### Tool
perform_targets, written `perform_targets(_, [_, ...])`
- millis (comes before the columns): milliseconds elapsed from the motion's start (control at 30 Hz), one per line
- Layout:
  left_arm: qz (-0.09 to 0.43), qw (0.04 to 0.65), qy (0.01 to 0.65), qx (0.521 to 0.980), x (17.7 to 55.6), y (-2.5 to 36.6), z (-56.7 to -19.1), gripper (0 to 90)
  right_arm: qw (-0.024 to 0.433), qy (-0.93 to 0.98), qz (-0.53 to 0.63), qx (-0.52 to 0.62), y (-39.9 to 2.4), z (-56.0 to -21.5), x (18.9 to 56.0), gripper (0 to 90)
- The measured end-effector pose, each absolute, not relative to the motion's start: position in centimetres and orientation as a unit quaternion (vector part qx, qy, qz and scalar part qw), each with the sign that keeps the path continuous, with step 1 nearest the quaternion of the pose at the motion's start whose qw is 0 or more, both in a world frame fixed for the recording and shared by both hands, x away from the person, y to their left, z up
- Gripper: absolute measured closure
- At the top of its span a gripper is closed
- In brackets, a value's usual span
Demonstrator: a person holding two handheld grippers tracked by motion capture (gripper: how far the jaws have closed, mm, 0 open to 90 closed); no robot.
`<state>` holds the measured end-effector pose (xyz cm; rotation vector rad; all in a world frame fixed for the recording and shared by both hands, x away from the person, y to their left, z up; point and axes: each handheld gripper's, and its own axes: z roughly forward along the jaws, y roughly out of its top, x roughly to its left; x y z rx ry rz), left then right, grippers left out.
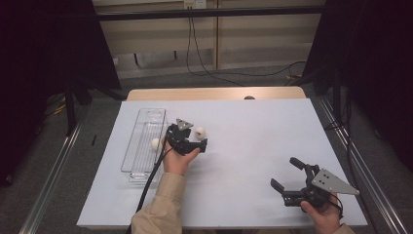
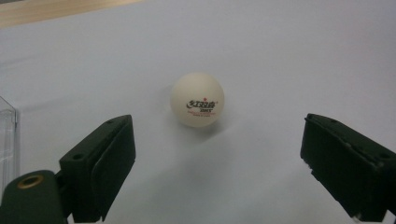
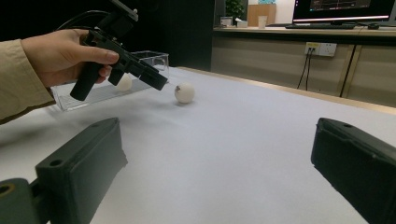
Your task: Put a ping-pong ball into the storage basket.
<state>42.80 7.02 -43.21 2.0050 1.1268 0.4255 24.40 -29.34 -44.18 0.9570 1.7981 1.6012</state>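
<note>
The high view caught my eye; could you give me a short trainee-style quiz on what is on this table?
1. True or false: the left hand-held gripper has its jaws closed on the ball.
2. Where does the second ball lie? A) beside or in the clear tray B) next to the right hand-held gripper C) on the floor
3. Fill in: the right hand-held gripper's jaws stand ____ with nothing between them.

Key:
1. False; the jaws stand open and the ball lies ahead of them on the white table cover.
2. A; whether inside or just beside, the pictures do not settle.
3. open
</note>
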Motion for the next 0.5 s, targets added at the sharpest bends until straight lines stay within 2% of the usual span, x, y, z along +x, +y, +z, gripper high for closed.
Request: perform_targets(500, [0.158,0.395,0.448,0.786,43.16,6.55,-43.31,10.2,0.270,0.667,0.596,0.355,-29.36,-44.17,24.41,1.8])
